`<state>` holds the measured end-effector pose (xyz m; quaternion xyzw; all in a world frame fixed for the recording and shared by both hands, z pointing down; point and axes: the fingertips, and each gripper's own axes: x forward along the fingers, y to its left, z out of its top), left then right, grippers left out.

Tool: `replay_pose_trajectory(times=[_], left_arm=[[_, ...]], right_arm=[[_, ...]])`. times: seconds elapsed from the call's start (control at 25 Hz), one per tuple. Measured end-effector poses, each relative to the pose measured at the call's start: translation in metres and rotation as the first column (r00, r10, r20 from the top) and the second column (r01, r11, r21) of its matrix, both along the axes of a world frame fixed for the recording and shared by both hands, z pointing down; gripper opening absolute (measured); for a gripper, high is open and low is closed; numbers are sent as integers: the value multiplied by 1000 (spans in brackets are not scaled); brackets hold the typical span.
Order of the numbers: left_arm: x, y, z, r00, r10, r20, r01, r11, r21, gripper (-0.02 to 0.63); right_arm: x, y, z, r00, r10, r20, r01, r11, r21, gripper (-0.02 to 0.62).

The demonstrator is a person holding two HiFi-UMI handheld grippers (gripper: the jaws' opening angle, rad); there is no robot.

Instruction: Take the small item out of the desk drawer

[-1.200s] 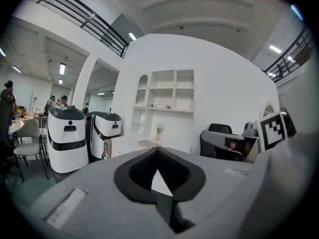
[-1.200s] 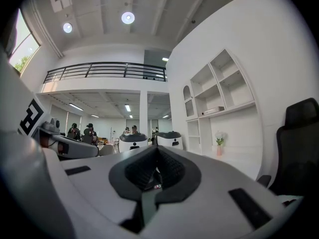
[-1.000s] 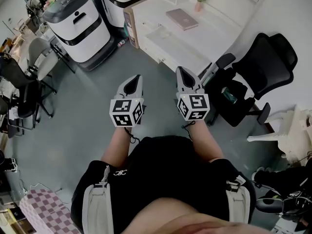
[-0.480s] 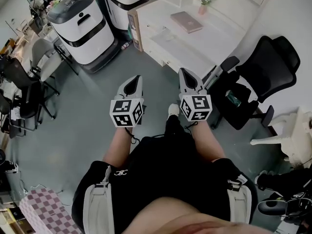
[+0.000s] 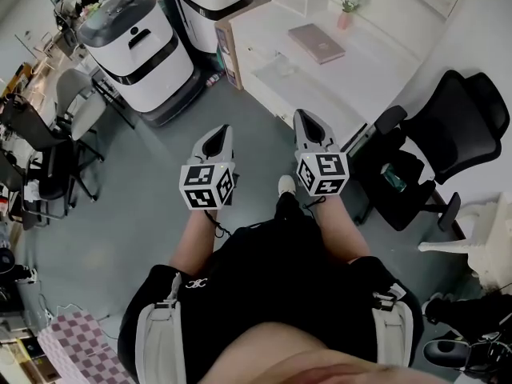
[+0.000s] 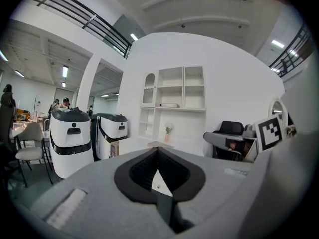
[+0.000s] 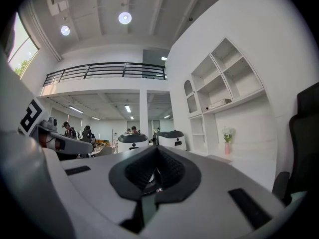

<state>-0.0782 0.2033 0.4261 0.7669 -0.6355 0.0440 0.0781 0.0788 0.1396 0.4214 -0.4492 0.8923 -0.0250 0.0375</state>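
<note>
Bare floor (image 5: 256,122) runs fwd to desk (image 5: 364,74); black chair (image 5: 468,130) crowds rt side, 2 white units (image 5: 140,54) stand at lt.

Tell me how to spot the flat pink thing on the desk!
Find the long white desk beside the black office chair. A flat pinkish rectangle lies on top, like a closed book. The little potted plant nearby stands upright instead.

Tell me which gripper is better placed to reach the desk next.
Right, probably. The right gripper hangs nearer the desk, its tip close to the front edge; the left gripper is farther out over the floor. Both are shut and empty.
</note>
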Motion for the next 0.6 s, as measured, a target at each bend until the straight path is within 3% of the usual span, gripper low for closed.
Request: replay_pose_trajectory(times=[0.6], left_arm=[[-11,-183,-5,997,-67,24,68,996,-57,14]], right_arm=[[0,-186,5,998,-59,-3,59,996,-67,-3]])
